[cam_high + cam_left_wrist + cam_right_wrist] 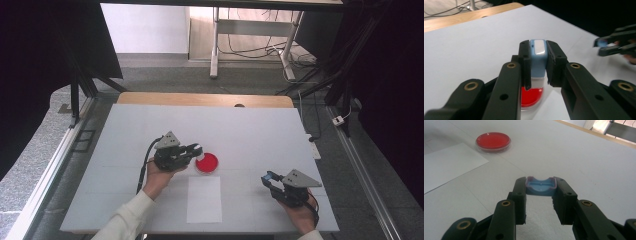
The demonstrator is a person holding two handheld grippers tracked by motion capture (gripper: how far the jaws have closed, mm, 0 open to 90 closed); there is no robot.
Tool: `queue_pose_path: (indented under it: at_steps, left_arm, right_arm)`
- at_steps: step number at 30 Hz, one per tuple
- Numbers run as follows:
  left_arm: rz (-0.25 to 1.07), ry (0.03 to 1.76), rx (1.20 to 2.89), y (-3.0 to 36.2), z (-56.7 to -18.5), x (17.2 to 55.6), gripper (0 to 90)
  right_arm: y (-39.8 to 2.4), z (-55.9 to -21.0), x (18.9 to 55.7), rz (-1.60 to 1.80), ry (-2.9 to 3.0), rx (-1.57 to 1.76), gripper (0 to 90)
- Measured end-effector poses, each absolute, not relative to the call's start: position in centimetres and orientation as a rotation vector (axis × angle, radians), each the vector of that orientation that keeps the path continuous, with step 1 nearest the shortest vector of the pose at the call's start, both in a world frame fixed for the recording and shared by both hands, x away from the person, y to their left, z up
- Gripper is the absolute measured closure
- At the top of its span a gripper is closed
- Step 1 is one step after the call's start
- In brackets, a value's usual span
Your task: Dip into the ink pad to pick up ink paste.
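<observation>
My left gripper (196, 151) is shut on a small light-blue block with a white end (538, 56). It holds the block just above the near-left rim of a round red dish (207, 163), which shows under the jaws as the red dish (532, 97). My right gripper (268, 178) rests low at the front right of the white table, shut on a shallow blue cap-like piece (540, 186) with a purplish rim. From there the red dish (493, 141) lies far off to the left. The right gripper (610, 45) also appears at the far right of the left gripper view.
A white sheet of paper (204, 199) lies flat on the white tabletop (260, 130) just in front of the dish; the same paper (446, 166) shows in the right gripper view. A wooden edge (205, 99) runs along the far side. Black frame rails flank the table.
</observation>
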State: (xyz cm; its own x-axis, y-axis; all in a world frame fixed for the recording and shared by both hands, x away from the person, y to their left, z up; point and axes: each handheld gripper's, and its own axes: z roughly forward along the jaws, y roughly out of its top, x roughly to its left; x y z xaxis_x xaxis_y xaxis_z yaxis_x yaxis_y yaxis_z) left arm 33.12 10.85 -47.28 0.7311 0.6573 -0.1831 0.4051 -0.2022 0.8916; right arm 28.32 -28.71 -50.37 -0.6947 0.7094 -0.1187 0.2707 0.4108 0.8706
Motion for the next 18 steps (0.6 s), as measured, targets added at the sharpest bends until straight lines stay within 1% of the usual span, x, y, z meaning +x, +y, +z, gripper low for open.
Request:
queue_pose_path:
  at_steps: [9, 18]
  left_arm:
    - [0.307, 0.834, 1.868, 10.3, -47.3, 34.6, 75.4]
    - [0.284, 0.857, 1.893, 9.6, -48.1, 36.2, 75.4]
  right_arm:
    - [-28.8, -50.4, 28.4, 1.224, 2.182, 0.849, 64.2]
    - [-29.0, -50.4, 28.3, 1.229, 2.177, 0.853, 64.2]
